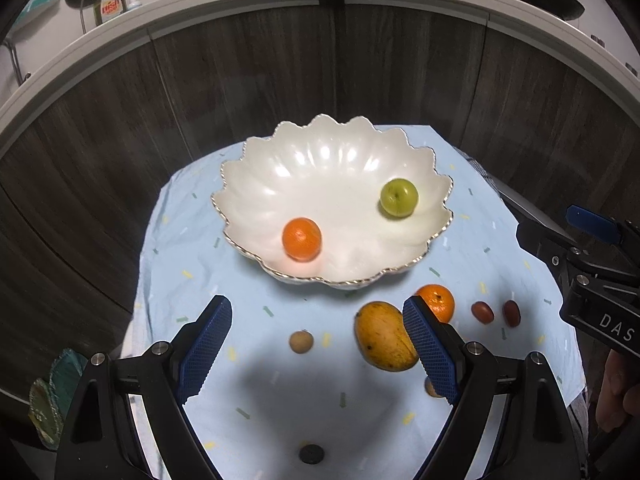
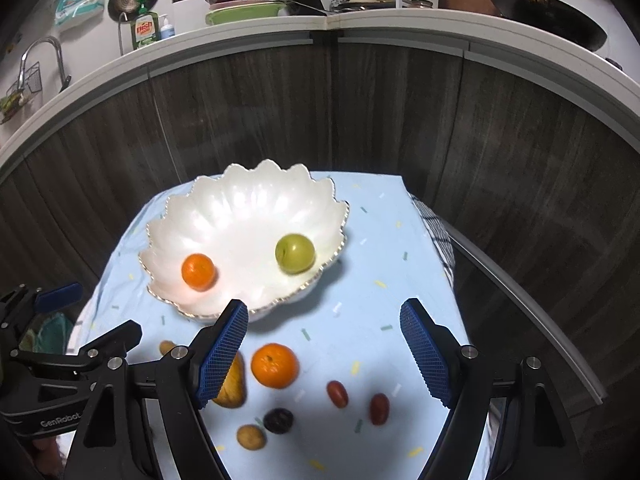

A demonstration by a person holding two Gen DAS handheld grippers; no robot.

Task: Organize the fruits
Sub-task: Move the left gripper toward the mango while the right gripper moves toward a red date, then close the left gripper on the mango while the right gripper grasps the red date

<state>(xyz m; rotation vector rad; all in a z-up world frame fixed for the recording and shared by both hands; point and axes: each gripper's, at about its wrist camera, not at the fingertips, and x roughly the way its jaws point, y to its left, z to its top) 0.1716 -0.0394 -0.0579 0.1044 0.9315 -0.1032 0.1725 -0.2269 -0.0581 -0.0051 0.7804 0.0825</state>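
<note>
A white scalloped bowl (image 1: 280,168) (image 2: 224,208) on a light blue cloth holds an orange (image 1: 302,239) (image 2: 198,271) and a green fruit (image 1: 399,199) (image 2: 295,253). On the cloth in front lie a yellow mango (image 1: 382,338) (image 2: 234,388), a second orange (image 1: 438,300) (image 2: 275,365), two red dates (image 1: 482,312) (image 1: 511,313) (image 2: 337,393) (image 2: 379,409), small brown fruits (image 1: 301,341) (image 2: 250,436) and a dark fruit (image 2: 278,420). My left gripper (image 1: 318,350) is open and empty above the cloth, beside the mango. My right gripper (image 2: 324,354) is open and empty above the loose fruits.
The cloth-covered table (image 1: 500,264) (image 2: 380,240) stands before dark wood cabinet fronts. A counter above holds a dish soap bottle (image 2: 144,29), plates, pots and a black wok (image 2: 548,16). A small dark round object (image 1: 311,454) lies near the front edge.
</note>
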